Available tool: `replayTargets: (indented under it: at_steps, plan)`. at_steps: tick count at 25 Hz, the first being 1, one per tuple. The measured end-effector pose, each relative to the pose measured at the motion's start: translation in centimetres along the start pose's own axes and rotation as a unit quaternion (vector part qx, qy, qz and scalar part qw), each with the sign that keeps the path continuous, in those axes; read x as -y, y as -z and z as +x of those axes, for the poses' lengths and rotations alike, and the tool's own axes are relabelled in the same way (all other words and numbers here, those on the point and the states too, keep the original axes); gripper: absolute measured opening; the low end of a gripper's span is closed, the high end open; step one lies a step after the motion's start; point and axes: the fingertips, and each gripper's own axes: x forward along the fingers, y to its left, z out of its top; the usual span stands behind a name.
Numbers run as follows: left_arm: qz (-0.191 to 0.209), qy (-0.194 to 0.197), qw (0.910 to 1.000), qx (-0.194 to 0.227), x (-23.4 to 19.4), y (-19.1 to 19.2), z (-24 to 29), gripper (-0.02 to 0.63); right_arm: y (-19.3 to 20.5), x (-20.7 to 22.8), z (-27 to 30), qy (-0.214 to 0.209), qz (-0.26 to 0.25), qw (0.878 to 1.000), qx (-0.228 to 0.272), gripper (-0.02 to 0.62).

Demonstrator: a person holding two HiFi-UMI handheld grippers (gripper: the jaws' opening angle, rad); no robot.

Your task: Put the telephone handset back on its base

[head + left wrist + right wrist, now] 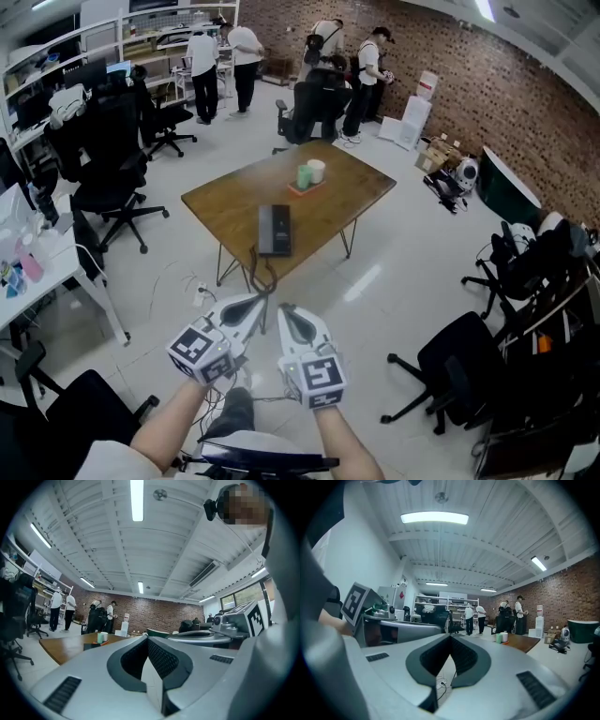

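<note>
We hold left gripper (262, 301) and right gripper (283, 311) level, jaws pressed together on nothing, since the telephone (274, 230) lies on the table (212, 204) well beyond both tips.

The left tongs (259, 302) and right tongs (285, 313) are held side by side low over the white floor (394, 272), each with its jaws together and nothing between them. Ahead of both, well apart from their tips, stands a wooden desk (225, 202). A dark telephone (274, 230) lies on its near part, straight beyond the tongs; handset and base cannot be told apart. Farther on, a green cup (305, 176) and a white cup (317, 170) stand on an orange mat (296, 190). A cord (263, 275) loops below the near desk edge, just beyond the tips.
</note>
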Motion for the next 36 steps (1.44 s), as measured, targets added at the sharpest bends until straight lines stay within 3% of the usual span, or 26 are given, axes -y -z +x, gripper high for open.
replayTargets:
  at_steps: [12, 18, 36]
  plan:
    - [0.021, -0.023, 0.9994, 0.013, 5.7, -1.7, -5.3, 0.002, 0.1, -4.4, -4.9, -0.012, 0.005, 1.000, 0.005, 0.002]
    - [0.026, -0.035, 0.9989, 0.018, 6.3, -2.6, -6.5, 0.002, -0.4, -5.0, -5.8, 0.000, 0.003, 1.000, 0.021, 0.002]
    - [0.021, -0.017, 0.9996, 0.005, 7.0, -2.0, -7.5, 0.002, 0.3, -6.3, -5.6, 0.001, 0.025, 0.999, 0.027, 0.002]
